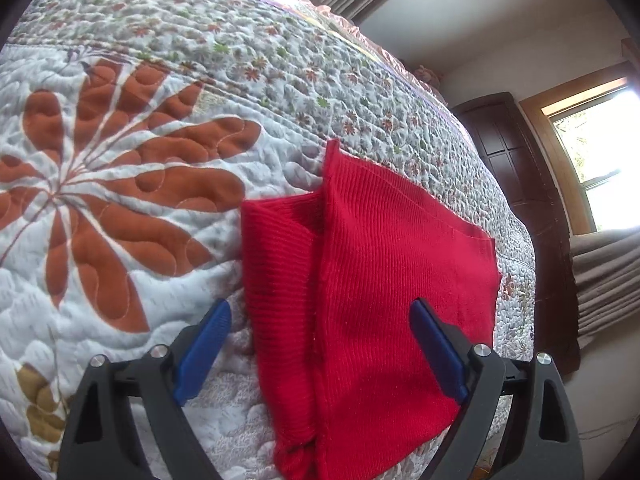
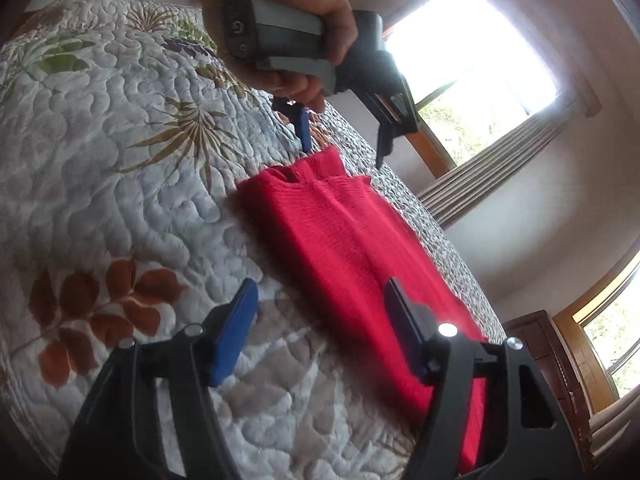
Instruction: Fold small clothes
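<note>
Your work surface is a quilted bedspread (image 1: 132, 184), pale with big rust-coloured leaf prints and a band of small flowers toward its far edge, and it fills most of both wrist views. Beyond the bed you have a dark wooden door (image 1: 516, 184), wood-framed windows (image 2: 472, 52) and grey curtains (image 1: 604, 276). The red knit garment (image 1: 372, 264) lies on the bedspread near the flowered band, already folded into a long, narrow shape: in the left wrist view one ribbed panel overlaps another along a lengthwise seam, and in the right wrist view the collar end points away from you. Your left gripper (image 1: 320, 320) hangs low over one end of the garment with its blue pads spread wide; the right-side pad (image 1: 436, 348) is over the red knit and the other is over bare quilt, and nothing is between them. From the right wrist view that same gripper sits at the collar end, your hand (image 2: 304, 40) wrapped round its grey handle, and one blue fingertip points down at the collar; whether it touches the cloth you cannot tell. Your right gripper (image 2: 320, 312) is at the opposite end, also spread wide and gripping nothing, one pad over the garment's edge and the other pad (image 2: 236, 332) over the quilt.
</note>
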A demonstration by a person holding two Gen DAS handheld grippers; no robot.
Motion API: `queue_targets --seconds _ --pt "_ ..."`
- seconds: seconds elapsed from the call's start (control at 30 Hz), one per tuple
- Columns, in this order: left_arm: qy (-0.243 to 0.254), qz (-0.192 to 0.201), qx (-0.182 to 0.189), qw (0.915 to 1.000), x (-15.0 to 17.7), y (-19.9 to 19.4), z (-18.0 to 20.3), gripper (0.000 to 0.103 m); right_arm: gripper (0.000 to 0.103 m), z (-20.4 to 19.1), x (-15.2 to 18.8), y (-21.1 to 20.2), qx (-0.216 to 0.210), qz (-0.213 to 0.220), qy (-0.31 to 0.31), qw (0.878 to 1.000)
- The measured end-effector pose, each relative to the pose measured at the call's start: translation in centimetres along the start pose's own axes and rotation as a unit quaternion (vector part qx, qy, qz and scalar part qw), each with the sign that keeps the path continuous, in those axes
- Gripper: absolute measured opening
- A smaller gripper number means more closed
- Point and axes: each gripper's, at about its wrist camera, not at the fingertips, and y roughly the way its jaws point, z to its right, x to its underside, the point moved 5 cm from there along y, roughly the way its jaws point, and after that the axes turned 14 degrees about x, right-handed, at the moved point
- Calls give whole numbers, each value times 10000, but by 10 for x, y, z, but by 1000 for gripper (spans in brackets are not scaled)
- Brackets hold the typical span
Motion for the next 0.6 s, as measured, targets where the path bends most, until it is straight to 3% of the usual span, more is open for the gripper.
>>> queue_targets --seconds 0.13,0.3,0.37,0.5,0.6 --pt "231 -223 -40 9995 -6 19 7 89 57 -14 -11 25 35 -47 -161 9999" --pt "224 -224 -64 9995 -12 22 0 88 57 -19 -21 42 119 -43 -262 9996" --pt "247 -255 -63 9993 -16 23 -2 83 56 -23 -32 49 190 -14 -299 9994" --pt "349 -350 -70 9988 -24 26 -2 59 49 -22 -51 67 250 -51 -204 9995" --pt "326 -349 -97 9988 -27 28 -2 56 41 -23 -60 75 217 -101 -145 9996"
